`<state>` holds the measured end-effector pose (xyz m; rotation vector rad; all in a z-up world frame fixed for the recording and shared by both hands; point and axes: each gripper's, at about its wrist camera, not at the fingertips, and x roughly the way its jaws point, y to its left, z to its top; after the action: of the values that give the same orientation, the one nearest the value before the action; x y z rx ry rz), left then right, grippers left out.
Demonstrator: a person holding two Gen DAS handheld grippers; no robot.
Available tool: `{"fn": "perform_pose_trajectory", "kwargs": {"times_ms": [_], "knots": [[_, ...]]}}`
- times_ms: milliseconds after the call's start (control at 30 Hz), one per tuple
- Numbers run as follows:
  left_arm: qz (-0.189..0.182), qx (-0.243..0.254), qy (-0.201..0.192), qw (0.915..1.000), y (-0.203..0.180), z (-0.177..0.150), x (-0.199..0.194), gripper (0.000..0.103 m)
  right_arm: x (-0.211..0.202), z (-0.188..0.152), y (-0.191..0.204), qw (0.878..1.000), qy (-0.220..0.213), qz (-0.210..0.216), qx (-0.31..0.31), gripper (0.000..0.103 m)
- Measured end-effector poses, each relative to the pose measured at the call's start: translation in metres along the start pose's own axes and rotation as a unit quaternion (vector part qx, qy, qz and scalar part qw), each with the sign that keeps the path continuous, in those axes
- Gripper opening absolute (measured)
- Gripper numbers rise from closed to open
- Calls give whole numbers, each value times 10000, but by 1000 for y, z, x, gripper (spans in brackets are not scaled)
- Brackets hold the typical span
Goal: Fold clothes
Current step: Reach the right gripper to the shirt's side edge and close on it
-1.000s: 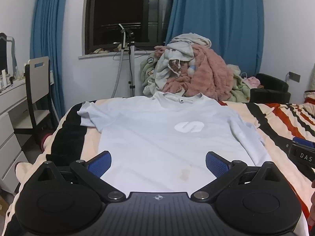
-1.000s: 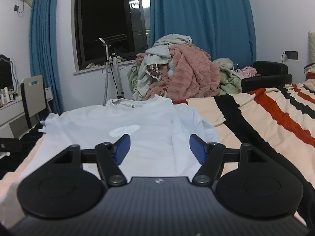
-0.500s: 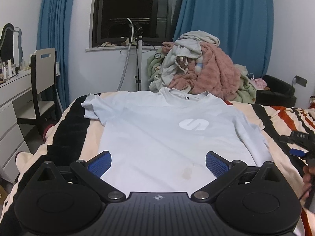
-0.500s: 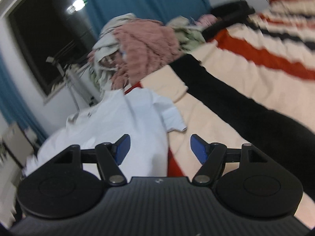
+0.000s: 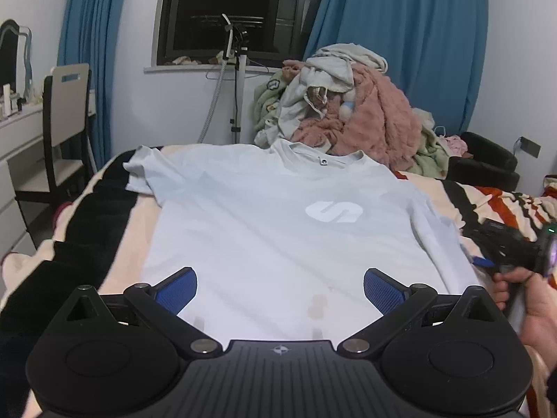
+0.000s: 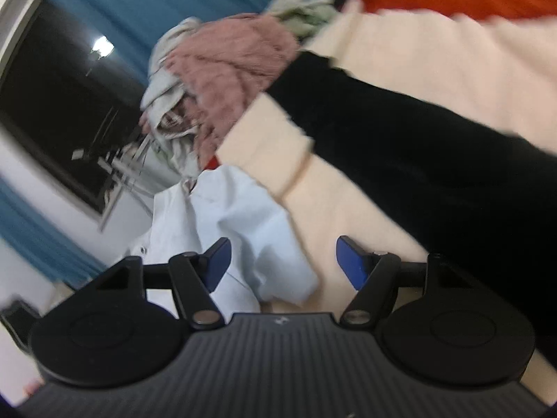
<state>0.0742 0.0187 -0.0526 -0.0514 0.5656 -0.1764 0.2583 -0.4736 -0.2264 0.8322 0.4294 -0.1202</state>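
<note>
A pale blue T-shirt (image 5: 278, 230) with a white logo lies face up and flat on the striped blanket (image 5: 87, 226), collar toward the window. My left gripper (image 5: 280, 287) hovers open over the shirt's hem, with nothing between its blue pads. At the right edge of the left wrist view a hand holds my right gripper (image 5: 478, 256) beside the shirt's right sleeve. In the tilted, blurred right wrist view the right gripper (image 6: 282, 261) has its jaws closing. The sleeve (image 6: 257, 230) lies just ahead, between the pads, and neither pad presses on it.
A heap of pink, grey and green laundry (image 5: 348, 104) stands beyond the collar. A garment steamer pole (image 5: 236, 87) is at the window, a chair (image 5: 66, 115) and white desk at the left, a black armchair (image 5: 484, 163) at the right.
The right gripper swung right and down while rolling, from facing the whole shirt to the right sleeve. The left gripper crept a little forward and lower over the hem.
</note>
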Motion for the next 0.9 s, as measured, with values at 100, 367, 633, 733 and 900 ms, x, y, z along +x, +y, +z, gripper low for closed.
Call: {"fn": "perform_pose_trajectory", "kwargs": {"times_ms": [100,367,633,733,900], "knots": [[-101,-20,46,9999,-2,1,6,103,22,-3,27,9974,35,-99,-719,39],[-211,-173,198,9994,2,0,22,103,40,-47,135,9169,-427,-451,-3943,10],[-242,-339,268,9988,2,3,35,103,33,-114,194,8168,-144,681,-5727,11],[-222,-320,280,9988,0,3,37,103,30,-106,191,8287,225,1331,-5432,14],[-242,-324,233,9989,-2,3,32,103,17,-67,176,8852,193,2089,-4152,60]]}}
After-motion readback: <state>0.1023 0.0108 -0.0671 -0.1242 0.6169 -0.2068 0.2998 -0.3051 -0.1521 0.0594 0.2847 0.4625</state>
